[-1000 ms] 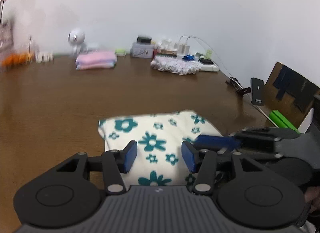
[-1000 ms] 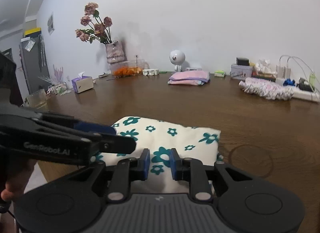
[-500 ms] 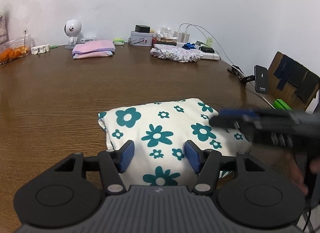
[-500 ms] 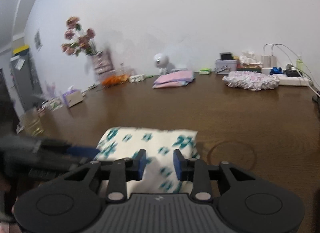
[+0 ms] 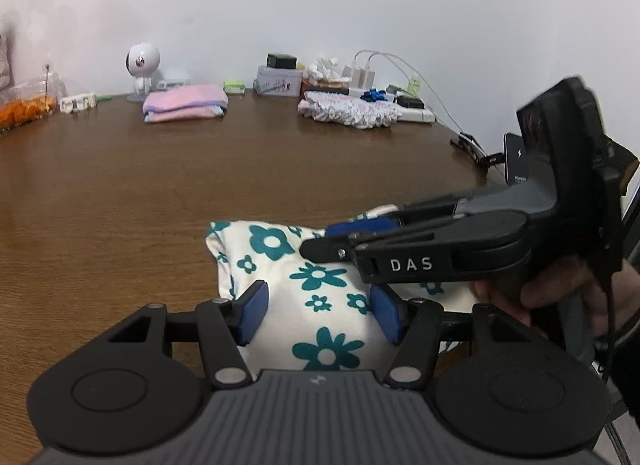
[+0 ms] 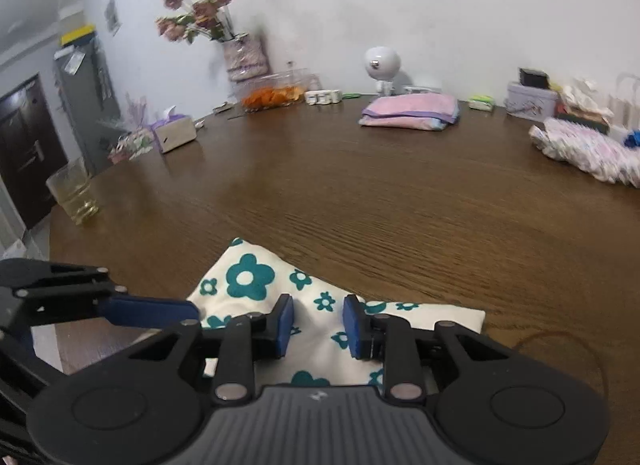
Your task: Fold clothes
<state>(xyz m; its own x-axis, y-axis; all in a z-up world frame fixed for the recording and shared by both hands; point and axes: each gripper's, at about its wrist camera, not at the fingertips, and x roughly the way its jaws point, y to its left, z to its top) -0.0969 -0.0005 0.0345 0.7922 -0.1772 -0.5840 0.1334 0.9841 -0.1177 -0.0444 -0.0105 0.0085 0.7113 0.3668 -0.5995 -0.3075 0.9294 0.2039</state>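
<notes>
Nearest, left gripper (image 5: 318, 315): blue pads set well apart over the folded floral cloth (image 5: 320, 309), nothing pinched between them, the jaws having widened a little just now. Folded floral cloth: cream with teal flowers, a compact bundle lying on the near part of the brown wooden table (image 5: 160, 193), under both grippers. Right gripper (image 6: 318, 325): blue pads a narrow gap apart above the cloth's top surface, the jaws having just drawn slightly closer; cloth shows in the gap, but whether the pads press it cannot be told. In the left wrist view the right gripper comes in from the right side, marked "DAS", held in a hand (image 5: 560, 297), its fingers lying across the far right part of the cloth. In the right wrist view the left gripper enters from the left edge, one blue finger (image 6: 148, 311) reaching the cloth's left corner. Mid-table: bare wood. Left edge of the table: a glass tumbler (image 6: 76, 197) and a tissue box (image 6: 176, 133). Right edge: a dark phone on a stand (image 5: 524, 161) with a cable. Far side, along the white wall: a vase of pink flowers (image 6: 240, 57), a clear tray of orange pieces (image 6: 276, 93), a small white round-headed figure (image 5: 142, 65), a folded pink cloth stack (image 5: 184, 103), a small tin box (image 5: 280, 81), a crumpled pale printed garment (image 5: 348, 113), a power strip with white chargers and cables (image 5: 376, 77).
</notes>
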